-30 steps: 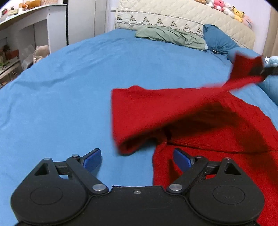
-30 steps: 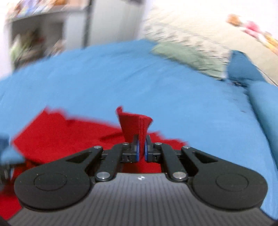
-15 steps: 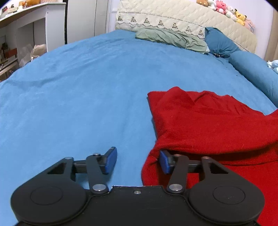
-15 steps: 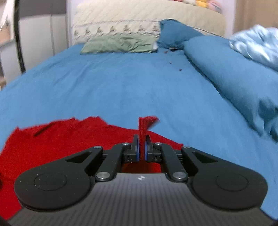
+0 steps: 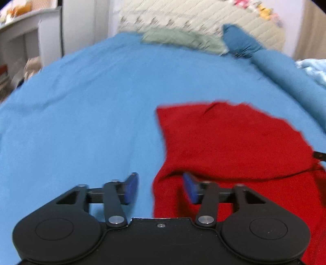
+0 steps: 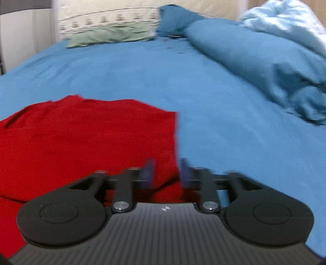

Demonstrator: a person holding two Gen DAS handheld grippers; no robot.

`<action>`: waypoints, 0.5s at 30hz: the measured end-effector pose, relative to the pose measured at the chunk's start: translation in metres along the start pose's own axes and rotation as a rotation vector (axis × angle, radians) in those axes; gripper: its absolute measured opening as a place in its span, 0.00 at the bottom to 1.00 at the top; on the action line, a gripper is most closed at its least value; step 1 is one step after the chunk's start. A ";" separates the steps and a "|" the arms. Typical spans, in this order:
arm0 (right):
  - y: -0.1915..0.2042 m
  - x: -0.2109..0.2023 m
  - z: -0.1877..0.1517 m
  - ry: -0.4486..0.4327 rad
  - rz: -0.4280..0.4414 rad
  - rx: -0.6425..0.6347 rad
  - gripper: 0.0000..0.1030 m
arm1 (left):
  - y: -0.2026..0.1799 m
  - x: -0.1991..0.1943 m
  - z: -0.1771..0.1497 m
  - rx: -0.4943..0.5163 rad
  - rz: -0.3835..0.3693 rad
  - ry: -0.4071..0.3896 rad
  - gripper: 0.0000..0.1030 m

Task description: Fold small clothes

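Now, scene: a bed (image 5: 81,114) with a blue sheet fills both views, and both pictures are blurred.
Garment: a red garment (image 5: 234,142) lies on the sheet, partly folded, with one layer laid over another; a fold line runs across it near the grippers in the left wrist view.
Garment in the right view: it (image 6: 85,142) covers the lower left, its right edge running straight down toward the gripper.
Left gripper: the left gripper (image 5: 160,188) has its jaws apart and opening; the left blue pad sits over bare sheet, the right pad over the garment's near left edge. That edge shows in the gap between them, but the pads do not press on it.
Right gripper: the right gripper (image 6: 165,173) has its jaws apart and opening; the pads are smeared by blur. The garment's right edge lies between them, not pinched.
Other gripper seen: a dark bit at the right rim of the left view, by the garment's far edge, too small to tell what it is.
Far end of bed: a green pillow (image 6: 110,36) and a dark blue pillow (image 5: 240,40) lie against a quilted cream headboard (image 5: 203,16).
Right side: a bunched blue duvet (image 6: 264,61) lies well apart from the garment.
Left side: a white shelf (image 5: 26,32) stands beside the bed.
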State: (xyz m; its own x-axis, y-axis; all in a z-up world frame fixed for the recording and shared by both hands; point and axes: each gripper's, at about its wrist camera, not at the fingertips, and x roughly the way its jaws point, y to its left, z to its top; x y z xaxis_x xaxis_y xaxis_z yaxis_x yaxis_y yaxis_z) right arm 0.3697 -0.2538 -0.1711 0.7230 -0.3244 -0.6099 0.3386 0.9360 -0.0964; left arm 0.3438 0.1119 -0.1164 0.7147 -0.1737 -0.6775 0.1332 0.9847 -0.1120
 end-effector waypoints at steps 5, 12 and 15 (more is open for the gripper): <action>-0.002 -0.032 -0.003 -0.126 0.115 0.001 0.91 | -0.024 0.021 0.043 0.116 -0.067 -0.095 0.86; 0.018 0.007 -0.004 -0.105 0.250 -0.063 0.93 | -0.017 0.118 0.067 0.056 -0.204 -0.003 0.86; 0.020 0.022 -0.012 -0.054 0.253 -0.130 0.94 | -0.013 0.140 0.056 0.076 -0.156 0.038 0.86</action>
State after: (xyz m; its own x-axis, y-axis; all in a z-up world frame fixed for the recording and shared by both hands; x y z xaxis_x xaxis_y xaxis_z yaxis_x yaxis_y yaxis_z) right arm 0.3848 -0.2407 -0.1961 0.8068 -0.0820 -0.5851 0.0659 0.9966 -0.0487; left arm 0.4805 0.0738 -0.1690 0.6552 -0.3226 -0.6831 0.2930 0.9420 -0.1638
